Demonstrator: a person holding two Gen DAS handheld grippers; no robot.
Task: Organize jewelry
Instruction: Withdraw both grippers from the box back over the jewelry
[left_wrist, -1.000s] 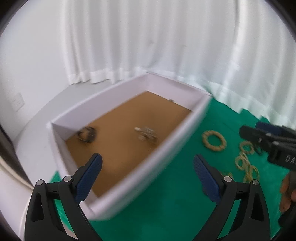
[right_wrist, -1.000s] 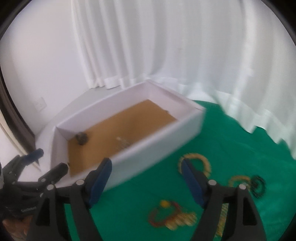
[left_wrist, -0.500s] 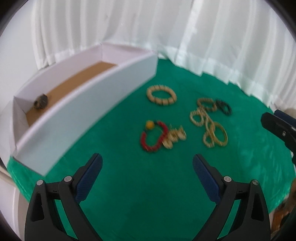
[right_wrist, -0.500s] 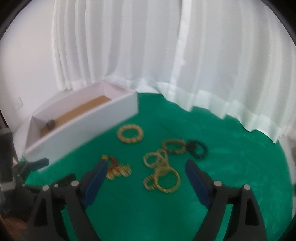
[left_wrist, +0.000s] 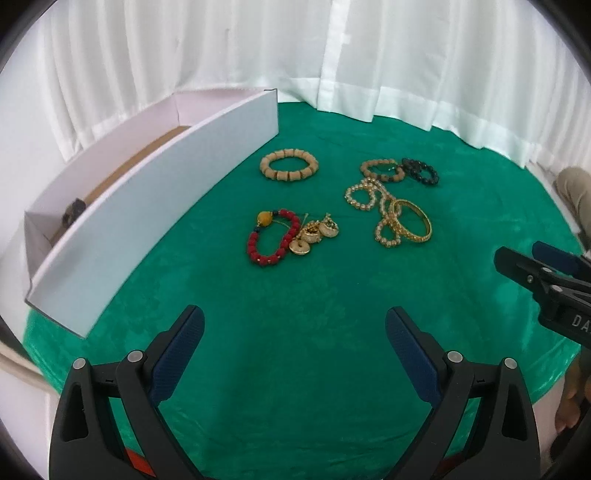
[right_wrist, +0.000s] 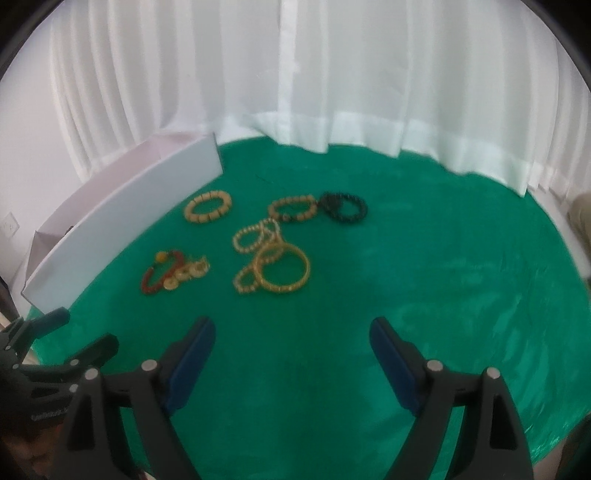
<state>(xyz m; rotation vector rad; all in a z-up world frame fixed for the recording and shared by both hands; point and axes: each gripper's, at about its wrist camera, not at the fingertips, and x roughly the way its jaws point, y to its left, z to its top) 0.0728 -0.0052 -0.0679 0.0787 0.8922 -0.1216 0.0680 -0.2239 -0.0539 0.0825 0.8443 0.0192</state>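
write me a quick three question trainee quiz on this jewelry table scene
1. True or false: the red bead bracelet lies inside the white cardboard box.
2. Which lies nearest the box: A) black bead bracelet, B) chunky tan wooden bead bracelet, C) gold bangle?
3. Fill in: the left gripper and right gripper are both ____, holding nothing.

Key: 1 false, it lies on the green cloth. 2 B. 3 open.

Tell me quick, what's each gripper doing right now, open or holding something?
Left gripper: open, holding nothing.
Right gripper: open, holding nothing; its jaws have just been opening.
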